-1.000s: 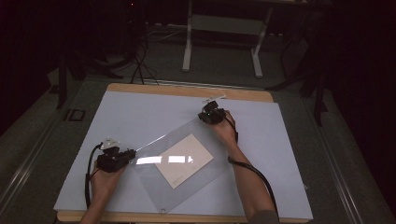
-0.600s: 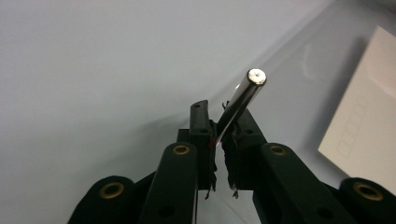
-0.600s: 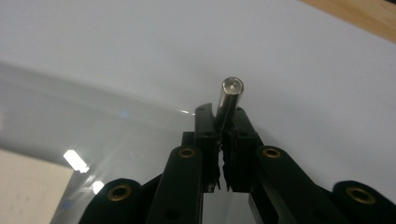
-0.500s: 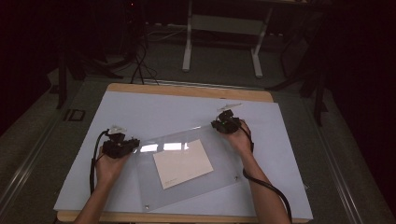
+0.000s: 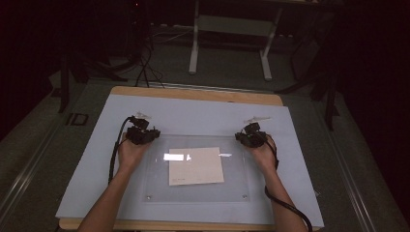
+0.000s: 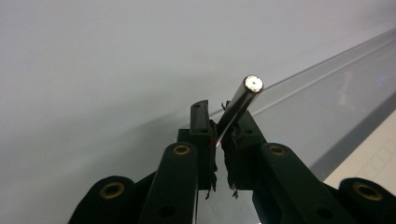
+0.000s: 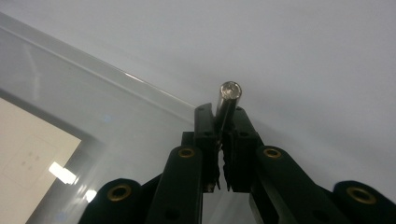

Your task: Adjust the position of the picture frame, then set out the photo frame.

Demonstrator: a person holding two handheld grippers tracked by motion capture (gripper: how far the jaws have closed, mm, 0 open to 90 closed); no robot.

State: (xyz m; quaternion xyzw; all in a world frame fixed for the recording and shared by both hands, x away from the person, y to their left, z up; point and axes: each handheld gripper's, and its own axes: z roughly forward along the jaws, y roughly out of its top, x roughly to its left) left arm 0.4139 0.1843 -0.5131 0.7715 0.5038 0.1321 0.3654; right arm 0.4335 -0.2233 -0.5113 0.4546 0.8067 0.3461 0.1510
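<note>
A clear panel is seen lying flat on the pale mat in the lower middle of the high view, squared to the table edges. A cream sheet is enclosed under it, near its centre (a bright reflection sits across the sheet's upper left). Small studs are visible at the panel's two lower corners.

The left gripper is held at the panel's upper left corner, and the right gripper at its upper right corner; both are well apart, one at each end of the far edge.

In the left gripper view, the jaws are clenched on a metal pin, which rises tilted toward the upper right of the frame, its round polished end facing the camera. The panel's edge runs diagonally across the right of that frame, with the sheet at the lower right.

In the right gripper view, the jaws are likewise closed around a pin standing at the panel's corner, and the sheet is seen at the lower left through the panel.
</note>
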